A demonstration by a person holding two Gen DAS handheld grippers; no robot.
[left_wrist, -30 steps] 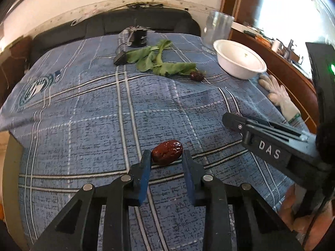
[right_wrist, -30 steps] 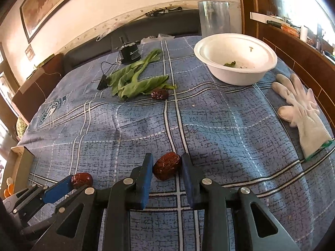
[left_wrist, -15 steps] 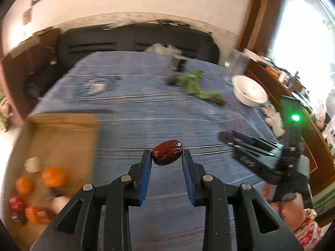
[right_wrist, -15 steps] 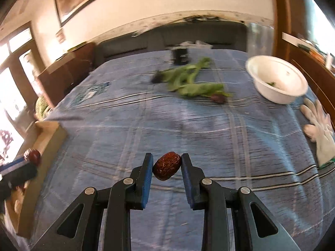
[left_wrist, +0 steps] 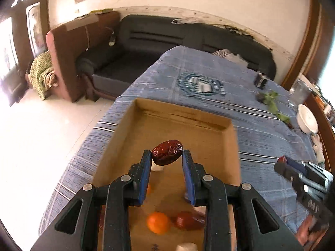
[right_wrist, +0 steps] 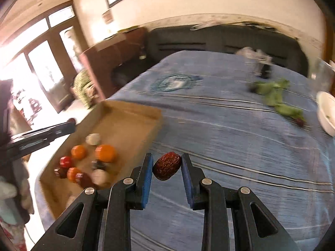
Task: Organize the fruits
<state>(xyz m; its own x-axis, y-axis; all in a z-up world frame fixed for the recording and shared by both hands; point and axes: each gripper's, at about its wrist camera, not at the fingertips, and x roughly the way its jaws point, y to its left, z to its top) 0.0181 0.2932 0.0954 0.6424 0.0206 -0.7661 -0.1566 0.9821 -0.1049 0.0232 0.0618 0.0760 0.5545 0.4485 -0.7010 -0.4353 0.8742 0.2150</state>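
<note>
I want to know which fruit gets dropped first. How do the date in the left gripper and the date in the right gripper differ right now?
The left gripper's date hangs over the cardboard box; the right gripper's date is over the blue cloth, beside the box. The left date lies more sideways, the right one more tilted up. Both are dark red, wrinkled, and clamped between blue pads.

Your left hand-held gripper (left_wrist: 166, 168): black frame, blue pads, gripping dark red wrinkled date (left_wrist: 167, 152). Your right hand-held gripper (right_wrist: 166, 170): same black and blue, second wrinkled dark red date (right_wrist: 166, 165). Cardboard box (right_wrist: 134, 113) plain tan; oranges (right_wrist: 105, 153) bright orange. Cloth (right_wrist: 230, 138) blue with pale stripes, teal round emblem. Bowl (left_wrist: 306, 121) white. Leaves (right_wrist: 274, 93) green.
</note>
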